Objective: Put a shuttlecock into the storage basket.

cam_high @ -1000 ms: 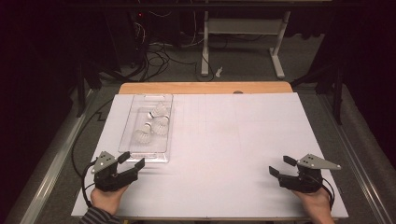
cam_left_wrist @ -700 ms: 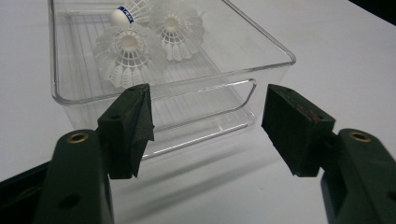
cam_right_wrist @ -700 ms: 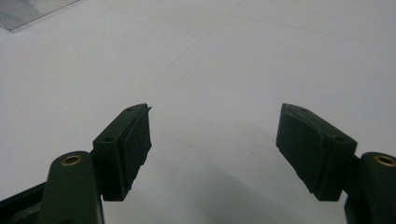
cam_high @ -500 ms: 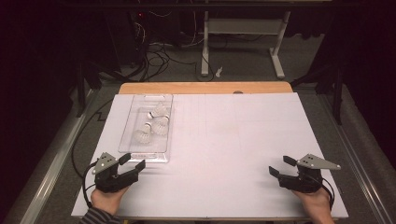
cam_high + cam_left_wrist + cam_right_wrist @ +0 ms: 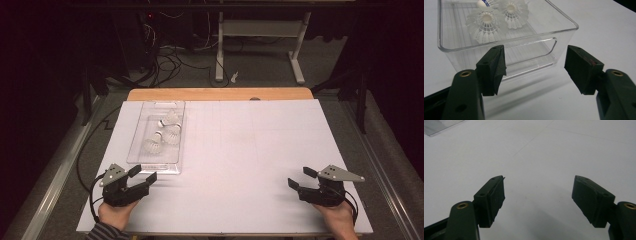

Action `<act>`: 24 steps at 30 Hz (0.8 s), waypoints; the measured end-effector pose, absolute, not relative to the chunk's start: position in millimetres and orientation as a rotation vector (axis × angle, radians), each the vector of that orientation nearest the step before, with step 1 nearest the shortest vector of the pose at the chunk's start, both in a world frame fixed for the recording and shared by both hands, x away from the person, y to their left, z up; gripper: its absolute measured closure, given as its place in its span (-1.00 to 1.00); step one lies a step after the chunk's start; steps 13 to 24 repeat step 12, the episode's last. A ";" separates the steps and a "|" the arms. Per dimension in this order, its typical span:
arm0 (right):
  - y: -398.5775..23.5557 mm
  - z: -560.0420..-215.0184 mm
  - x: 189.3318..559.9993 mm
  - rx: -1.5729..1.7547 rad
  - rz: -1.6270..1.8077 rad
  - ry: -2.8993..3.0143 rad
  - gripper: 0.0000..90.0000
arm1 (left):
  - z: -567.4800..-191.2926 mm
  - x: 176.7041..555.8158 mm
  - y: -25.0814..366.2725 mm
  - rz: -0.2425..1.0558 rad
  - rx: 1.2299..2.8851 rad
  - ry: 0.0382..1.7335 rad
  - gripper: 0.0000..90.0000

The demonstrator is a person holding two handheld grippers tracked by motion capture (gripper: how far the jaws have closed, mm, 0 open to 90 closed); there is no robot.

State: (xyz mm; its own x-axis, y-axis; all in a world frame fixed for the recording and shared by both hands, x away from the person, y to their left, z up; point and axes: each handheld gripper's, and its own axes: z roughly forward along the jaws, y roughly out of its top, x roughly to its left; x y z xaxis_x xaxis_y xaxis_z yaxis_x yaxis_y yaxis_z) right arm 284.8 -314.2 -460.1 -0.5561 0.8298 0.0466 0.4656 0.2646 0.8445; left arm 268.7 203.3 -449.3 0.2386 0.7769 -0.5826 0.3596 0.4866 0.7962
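A white sheet (image 5: 250, 165) covers the table, its wooden edge (image 5: 220, 94) bare at twelve o'clock. Beyond it, on the grey floor (image 5: 260, 70), a white desk frame (image 5: 260, 30) stands at twelve, with tangled cables (image 5: 167, 57) at eleven.

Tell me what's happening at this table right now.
A person holds a hand-held gripper in each hand over a white table. The left hand-held gripper, open, points at the near end of a clear plastic box with three white shuttlecocks inside. The right hand-held gripper, also open, rests apart near the table's front edge, holding nothing.
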 end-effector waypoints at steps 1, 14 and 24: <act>-314.2 -460.1 284.7 1.176 1.211 2.134 -0.40 | -449.4 268.7 203.2 0.383 1.098 1.362 -0.24; -314.2 -460.2 285.1 1.174 1.210 2.136 -0.40 | -449.3 268.9 202.8 0.384 1.095 1.359 -0.24; -314.2 -460.2 285.1 1.174 1.210 2.136 -0.40 | -449.3 268.9 202.8 0.384 1.095 1.359 -0.24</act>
